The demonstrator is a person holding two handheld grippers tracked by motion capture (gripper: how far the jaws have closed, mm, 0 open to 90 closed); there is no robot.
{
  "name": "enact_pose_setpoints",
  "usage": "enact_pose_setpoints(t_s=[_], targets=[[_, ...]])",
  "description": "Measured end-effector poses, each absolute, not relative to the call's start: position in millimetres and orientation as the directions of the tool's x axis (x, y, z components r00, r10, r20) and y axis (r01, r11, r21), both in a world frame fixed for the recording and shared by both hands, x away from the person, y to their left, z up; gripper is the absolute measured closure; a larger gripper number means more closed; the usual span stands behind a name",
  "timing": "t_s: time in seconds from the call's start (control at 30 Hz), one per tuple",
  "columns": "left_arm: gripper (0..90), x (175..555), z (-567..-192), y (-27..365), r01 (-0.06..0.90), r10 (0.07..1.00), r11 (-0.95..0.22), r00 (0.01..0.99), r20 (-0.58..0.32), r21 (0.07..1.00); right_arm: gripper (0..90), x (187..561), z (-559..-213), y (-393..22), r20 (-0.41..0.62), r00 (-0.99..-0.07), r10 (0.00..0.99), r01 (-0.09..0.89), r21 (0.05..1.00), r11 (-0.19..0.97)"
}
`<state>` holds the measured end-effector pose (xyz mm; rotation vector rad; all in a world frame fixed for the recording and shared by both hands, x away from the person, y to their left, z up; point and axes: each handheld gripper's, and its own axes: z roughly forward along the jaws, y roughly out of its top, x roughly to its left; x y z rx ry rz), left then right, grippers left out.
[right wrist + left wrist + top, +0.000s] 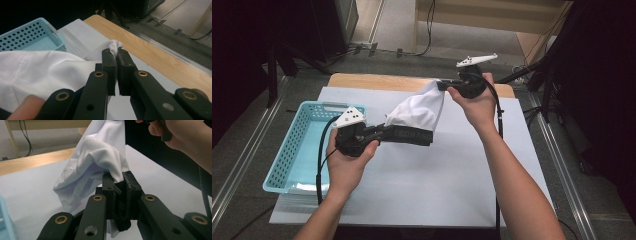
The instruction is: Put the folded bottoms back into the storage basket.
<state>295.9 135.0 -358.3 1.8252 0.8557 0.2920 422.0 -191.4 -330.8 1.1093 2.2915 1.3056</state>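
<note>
Both claws are clamped on the white cloth (419, 111), left claw (119, 185) and right claw (116, 55) pinching only thin edges; uneven pulling could slip it onto the counter (422, 170).

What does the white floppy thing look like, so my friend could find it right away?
Look at the pale sheet covering the table; a light blue basket sits at its left edge. Just right of the basket, the white cloth hangs in the air, pinched between the left hand-held gripper and the right hand-held gripper. It is the only soft, crumpled thing there.
</note>
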Motion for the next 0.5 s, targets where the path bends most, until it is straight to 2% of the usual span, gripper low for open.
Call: enact_pose_setpoints(t_s=[0.5], targets=[[81.5, 295.8, -325.1, 186.7, 0.39, 0.706, -0.155, 0.686, -0.174, 0.908, 84.9, 423.0, -289.7, -140.3, 0.104, -0.709, 0.697, 0.42, 0.857, 0.3]])
